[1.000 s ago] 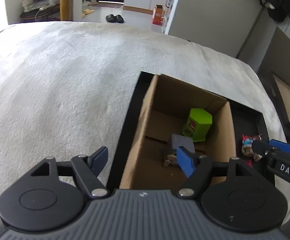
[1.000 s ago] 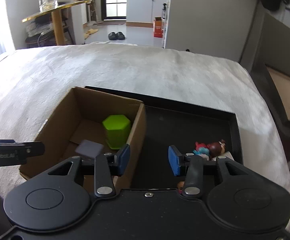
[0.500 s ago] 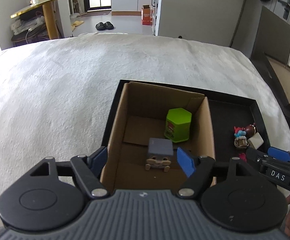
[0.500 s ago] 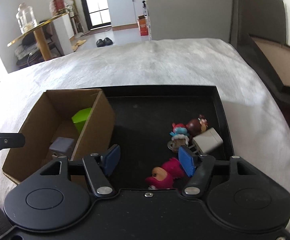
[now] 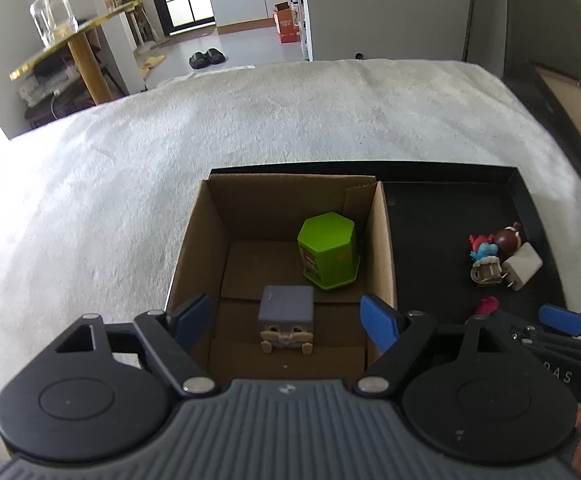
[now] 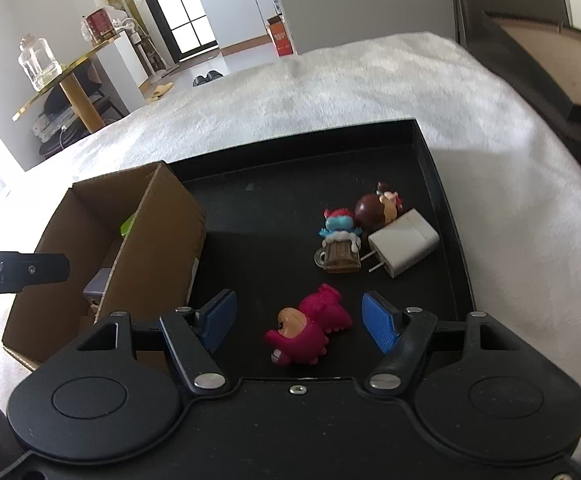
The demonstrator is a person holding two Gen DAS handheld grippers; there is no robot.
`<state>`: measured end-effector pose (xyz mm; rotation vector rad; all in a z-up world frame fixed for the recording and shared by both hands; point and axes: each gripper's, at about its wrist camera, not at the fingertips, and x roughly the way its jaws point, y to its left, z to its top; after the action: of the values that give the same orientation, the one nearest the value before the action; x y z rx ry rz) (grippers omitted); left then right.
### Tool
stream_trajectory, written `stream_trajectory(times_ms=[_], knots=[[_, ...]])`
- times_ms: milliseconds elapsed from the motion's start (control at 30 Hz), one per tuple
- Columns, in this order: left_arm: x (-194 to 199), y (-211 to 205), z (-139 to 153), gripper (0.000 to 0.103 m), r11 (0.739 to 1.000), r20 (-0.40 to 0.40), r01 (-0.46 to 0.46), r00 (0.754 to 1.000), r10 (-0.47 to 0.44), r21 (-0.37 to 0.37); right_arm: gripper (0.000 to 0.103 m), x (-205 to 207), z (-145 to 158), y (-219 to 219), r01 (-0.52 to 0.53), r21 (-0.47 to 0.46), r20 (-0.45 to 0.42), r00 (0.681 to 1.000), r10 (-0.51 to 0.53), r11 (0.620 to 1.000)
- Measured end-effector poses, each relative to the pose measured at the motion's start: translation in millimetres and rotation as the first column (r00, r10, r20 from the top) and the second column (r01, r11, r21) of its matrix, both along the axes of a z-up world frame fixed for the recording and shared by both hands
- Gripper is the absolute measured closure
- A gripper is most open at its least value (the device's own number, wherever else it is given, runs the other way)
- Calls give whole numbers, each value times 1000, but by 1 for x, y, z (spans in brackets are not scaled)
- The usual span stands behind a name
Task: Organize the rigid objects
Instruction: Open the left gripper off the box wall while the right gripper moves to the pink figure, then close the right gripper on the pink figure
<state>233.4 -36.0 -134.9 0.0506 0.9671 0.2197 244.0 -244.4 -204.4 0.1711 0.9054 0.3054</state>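
A cardboard box (image 5: 198, 240) stands on the left of a black tray (image 6: 442, 200). In it are a green hexagonal container (image 5: 327, 255) and a grey block-headed figure (image 5: 287, 316). My left gripper (image 5: 286, 318) is open above the box's near end, around the grey figure's place. My right gripper (image 6: 298, 318) is open and low over the tray, its fingers either side of a pink dinosaur figure (image 6: 308, 330). Beyond lie a blue figure with a mug (image 6: 338, 240), a brown-haired figure (image 6: 376, 210) and a white plug charger (image 6: 404, 242).
The tray (image 5: 450, 200) lies on a white fluffy cover (image 5: 130, 160). A gold side table with a glass jar (image 5: 52, 20) stands far left. A dark frame with a brown board (image 6: 550, 52) lies off the right edge.
My right gripper has swung right from the box's side to over the tray and opened wider around the pink dinosaur. My left gripper has drawn back and centred over the box.
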Motion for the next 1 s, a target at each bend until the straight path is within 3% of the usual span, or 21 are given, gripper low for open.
stream_trajectory(times_ms=[267, 533, 667, 833, 1000], knots=[[18, -30, -12, 21, 992, -52, 25, 998, -19, 121, 34, 13, -21, -11, 20, 64, -78, 997, -15, 998], [29, -51, -24, 21, 966, -103, 57, 994, -32, 254, 34, 23, -38, -11, 27, 92, -137, 990, -14, 995], [32, -57, -25, 21, 954, -113, 73, 993, -42, 291, 34, 28, -45, -8, 31, 98, -154, 988, -16, 995], [34, -60, -27, 21, 947, -128, 77, 991, -38, 313, 48, 28, -45, -3, 8, 50, -139, 990, -1, 999], [33, -64, -29, 21, 937, -134, 87, 990, -44, 338, 49, 22, -43, -3, -14, 38, -134, 991, 19, 999]])
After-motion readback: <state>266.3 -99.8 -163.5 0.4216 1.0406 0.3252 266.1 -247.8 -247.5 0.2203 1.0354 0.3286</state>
